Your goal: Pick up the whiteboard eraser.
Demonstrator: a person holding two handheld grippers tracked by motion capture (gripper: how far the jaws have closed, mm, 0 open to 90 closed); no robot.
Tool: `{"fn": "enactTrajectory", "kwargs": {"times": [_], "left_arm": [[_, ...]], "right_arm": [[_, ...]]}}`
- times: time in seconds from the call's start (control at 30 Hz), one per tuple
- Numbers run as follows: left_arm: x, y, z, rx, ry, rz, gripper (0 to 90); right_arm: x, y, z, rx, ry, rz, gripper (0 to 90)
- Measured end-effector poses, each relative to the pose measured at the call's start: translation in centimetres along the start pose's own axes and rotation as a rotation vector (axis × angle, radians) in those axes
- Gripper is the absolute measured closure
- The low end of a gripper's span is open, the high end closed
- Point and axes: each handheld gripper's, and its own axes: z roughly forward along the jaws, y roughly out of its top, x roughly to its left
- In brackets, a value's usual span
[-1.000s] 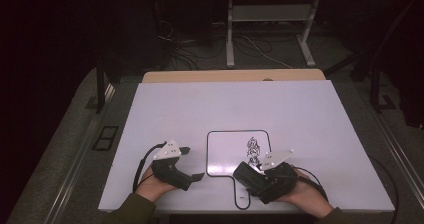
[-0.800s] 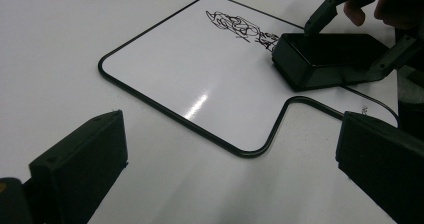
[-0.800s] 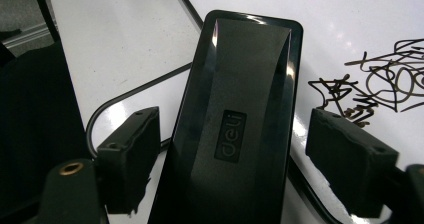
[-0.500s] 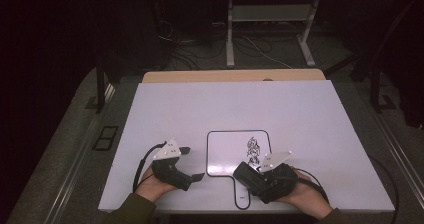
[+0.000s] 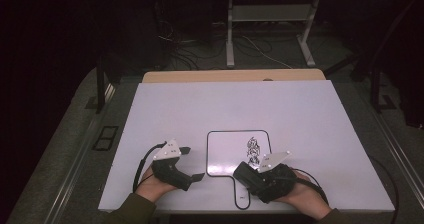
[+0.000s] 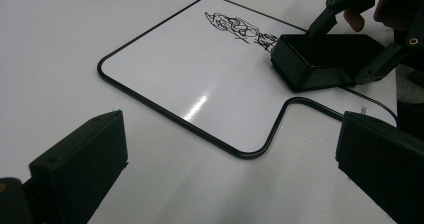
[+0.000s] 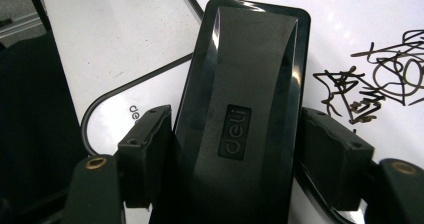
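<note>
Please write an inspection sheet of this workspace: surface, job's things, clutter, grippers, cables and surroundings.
Surface: white table top, flat; a tan board edge at its far side.
Job's things: small whiteboard with black rim, lying flat, with black scribbles; black eraser resting on it beside the scribbles.
Clutter: nothing seen.
Grippers: right gripper has just been closing; its pads sit against both long sides of the eraser. Left gripper is open, nothing between its jaws, near the whiteboard's edge.
Cables: one black cable trails from the left gripper, another from the right.
Surroundings: dark floor, metal stand, loose wires beyond the table.
</note>
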Motion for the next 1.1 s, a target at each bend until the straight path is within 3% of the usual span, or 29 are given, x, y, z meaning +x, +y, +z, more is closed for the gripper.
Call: {"fn": "enactTrajectory", "kwargs": {"times": [0.43, 0.63, 1.1], "left_arm": [[-0.01, 0.04, -0.02, -0.001, -0.001, 0.004, 0.0], [-0.01, 0.06, -0.03, -0.002, -0.003, 0.006, 0.0], [0.20, -0.02, -0.05, -0.010, -0.013, -0.001, 0.0]], "right_arm": [[0.08, 0.10, -0.30, 0.024, -0.027, -0.024, 37.8], [-0.14, 0.18, -0.25, 0.031, -0.015, -0.006, 37.8], [-0.39, 0.46, -0.35, 0.056, -0.006, -0.067, 38.5]]}}
